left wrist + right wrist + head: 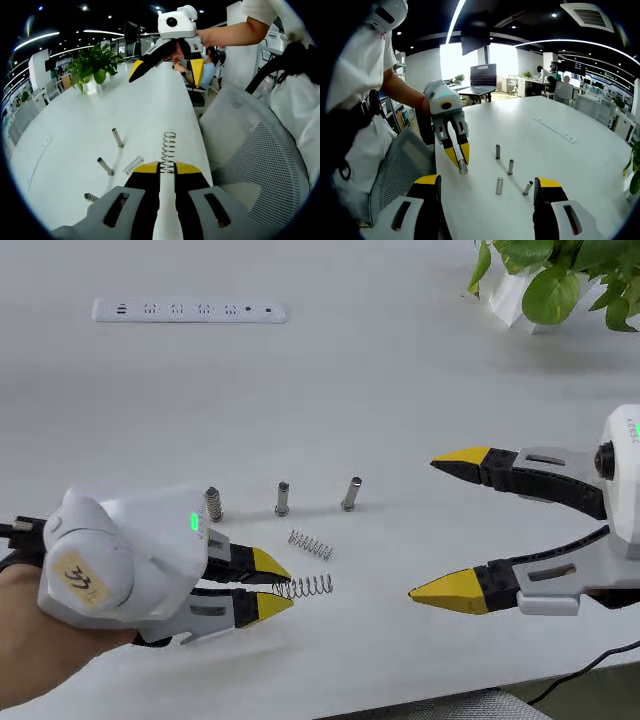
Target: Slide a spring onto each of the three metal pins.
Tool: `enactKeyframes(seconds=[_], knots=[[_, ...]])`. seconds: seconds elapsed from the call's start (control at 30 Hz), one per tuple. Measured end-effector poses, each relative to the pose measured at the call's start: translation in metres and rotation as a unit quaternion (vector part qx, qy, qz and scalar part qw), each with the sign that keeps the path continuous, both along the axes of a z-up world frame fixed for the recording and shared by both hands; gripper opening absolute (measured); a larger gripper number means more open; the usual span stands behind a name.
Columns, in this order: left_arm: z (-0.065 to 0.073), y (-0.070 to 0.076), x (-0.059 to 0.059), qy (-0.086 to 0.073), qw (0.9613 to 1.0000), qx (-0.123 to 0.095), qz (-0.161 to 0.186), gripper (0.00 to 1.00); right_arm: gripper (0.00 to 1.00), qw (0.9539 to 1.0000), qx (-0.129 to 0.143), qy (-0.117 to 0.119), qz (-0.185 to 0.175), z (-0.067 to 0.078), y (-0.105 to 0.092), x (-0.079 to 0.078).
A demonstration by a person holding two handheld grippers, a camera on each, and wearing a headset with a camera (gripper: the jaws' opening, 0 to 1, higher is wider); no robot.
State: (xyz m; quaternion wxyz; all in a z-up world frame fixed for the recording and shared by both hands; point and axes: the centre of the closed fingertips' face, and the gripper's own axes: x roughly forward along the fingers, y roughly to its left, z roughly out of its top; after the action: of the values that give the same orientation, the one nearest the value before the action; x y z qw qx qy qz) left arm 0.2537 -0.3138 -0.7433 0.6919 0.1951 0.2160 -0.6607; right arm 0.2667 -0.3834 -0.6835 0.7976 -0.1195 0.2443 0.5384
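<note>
A white table (400,370) in a big office holds a power strip (188,310) and a white pot (512,302) with a plant (552,285). The left pin (213,504) seems wrapped in coils; the middle pin (283,498) and right pin (351,493) are bare. The left gripper (283,587) pinches 1 spring (305,586) near them. A loose spring (310,544) lies between. The right gripper (428,528) is spread wide.

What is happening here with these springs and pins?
A person works with two handheld grippers at a white table. The left gripper has its jaws closed on one end of a thin coiled metal spring. The right gripper hangs open. One short upright metal pin already carries a spring; the other two pins are bare, and a second loose spring lies beside them.
</note>
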Motion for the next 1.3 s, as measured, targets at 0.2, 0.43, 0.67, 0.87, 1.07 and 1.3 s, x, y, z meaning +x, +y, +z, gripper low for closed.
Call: enactKeyframes(seconds=[0.2,0.43,0.67,0.87,1.07,1.3], knots=[[0.016,0.000,0.004,-0.005,0.9997,-0.020,0.014,0.06,0.60,0.9992,-0.002,0.010,0.040,-0.002,0.026,-0.008],[0.036,-0.002,0.004,-0.013,0.9988,-0.042,0.021,0.06,0.41,0.9969,0.004,0.014,0.077,0.005,0.052,-0.008],[0.052,0.000,0.008,-0.016,0.9969,-0.067,0.038,0.06,0.33,0.9957,0.019,0.012,0.089,0.017,0.064,-0.004],[0.057,0.003,0.010,-0.015,0.9956,-0.079,0.048,0.06,0.23,0.9947,0.017,0.014,0.100,0.016,0.068,-0.006],[0.059,0.004,0.010,-0.013,0.9949,-0.086,0.050,0.06,0.16,0.9942,0.017,0.019,0.105,0.014,0.070,-0.008],[0.061,0.003,0.009,-0.009,0.9942,-0.094,0.051,0.06,0.07,0.9938,0.020,0.017,0.108,0.017,0.071,-0.008]])
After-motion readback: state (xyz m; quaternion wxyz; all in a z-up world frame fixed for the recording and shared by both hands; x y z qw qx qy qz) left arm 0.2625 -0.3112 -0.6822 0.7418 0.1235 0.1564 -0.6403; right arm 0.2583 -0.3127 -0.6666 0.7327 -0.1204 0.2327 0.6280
